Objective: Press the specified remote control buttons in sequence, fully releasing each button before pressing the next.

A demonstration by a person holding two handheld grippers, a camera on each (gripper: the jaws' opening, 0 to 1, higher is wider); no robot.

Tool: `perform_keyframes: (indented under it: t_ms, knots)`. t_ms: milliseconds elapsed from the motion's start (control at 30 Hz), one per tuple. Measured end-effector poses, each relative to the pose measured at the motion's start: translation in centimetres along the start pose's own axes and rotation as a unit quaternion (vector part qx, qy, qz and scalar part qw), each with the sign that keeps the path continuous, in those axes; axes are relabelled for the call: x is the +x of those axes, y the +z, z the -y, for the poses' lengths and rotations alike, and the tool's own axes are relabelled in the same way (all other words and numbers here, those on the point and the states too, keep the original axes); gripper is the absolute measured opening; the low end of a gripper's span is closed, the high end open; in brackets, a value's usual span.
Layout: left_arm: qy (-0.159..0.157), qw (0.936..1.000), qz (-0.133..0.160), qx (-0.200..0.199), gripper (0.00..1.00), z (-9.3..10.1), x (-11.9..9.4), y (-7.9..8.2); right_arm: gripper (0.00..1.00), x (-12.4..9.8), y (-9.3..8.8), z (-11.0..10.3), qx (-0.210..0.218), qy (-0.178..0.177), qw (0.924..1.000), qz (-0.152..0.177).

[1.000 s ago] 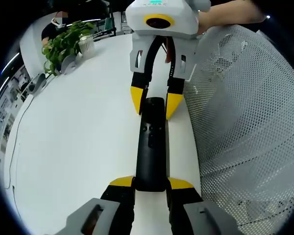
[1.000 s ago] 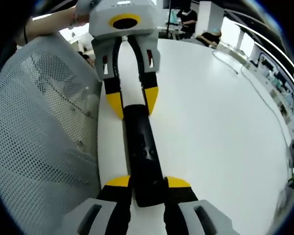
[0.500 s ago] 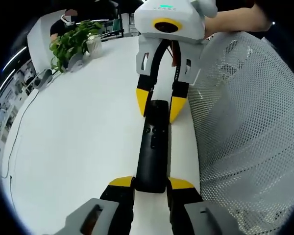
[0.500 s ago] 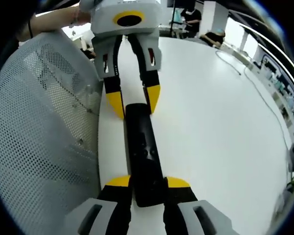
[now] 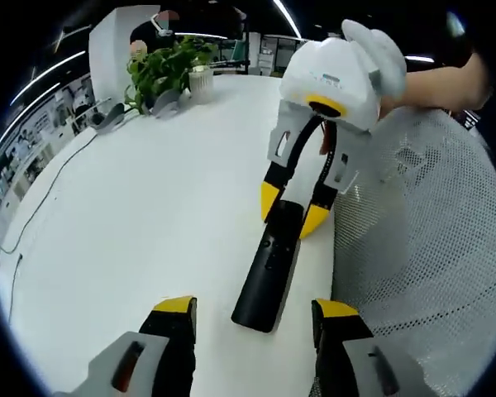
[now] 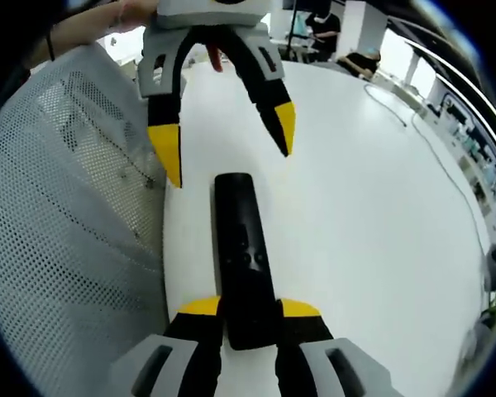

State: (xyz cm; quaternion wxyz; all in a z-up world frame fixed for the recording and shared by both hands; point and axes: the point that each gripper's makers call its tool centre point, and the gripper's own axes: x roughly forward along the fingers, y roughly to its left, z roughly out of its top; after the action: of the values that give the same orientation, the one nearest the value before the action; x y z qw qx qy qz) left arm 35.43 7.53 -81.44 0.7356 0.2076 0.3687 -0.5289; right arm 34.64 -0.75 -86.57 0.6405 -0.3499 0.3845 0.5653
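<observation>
On the white table [image 5: 132, 223], beside a white mesh chair [image 5: 422, 248], a black remote [image 5: 271, 266] is laid flat with its buttons facing up. In the left gripper view the left gripper [image 5: 255, 313] is seen with its yellow-tipped jaws spread wide, the remote's near end lying between the tips and touched by neither, while the far end is clamped between the narrow jaws of the right gripper [image 5: 294, 212]. In the right gripper view the remote [image 6: 241, 252] is pinched at its near end by the right gripper [image 6: 250, 308], and the left gripper [image 6: 225, 142] is seen well open just beyond the remote's far end, clear of it.
</observation>
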Motion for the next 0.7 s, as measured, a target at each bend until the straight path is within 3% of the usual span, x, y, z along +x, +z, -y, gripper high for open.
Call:
perform_keyframes:
  t_ms: [367,567,700]
  knots:
    - [0.046,0.9962,0.062,-0.04,0.78,0.4,-3.4,1.8,0.21,-0.1,0.0,-0.1,0.007,-0.001,1.0,0.005]
    - [0.072,0.9894,0.108,-0.066,0.86,0.7,-5.4,2.9,0.21,-0.1,0.0,-0.1,0.009,-0.002,0.9999,0.007]
    - [0.093,0.9864,0.116,-0.071,0.91,0.9,-6.7,3.0,0.21,-0.1,0.0,-0.1,0.01,-0.004,0.9999,0.008]
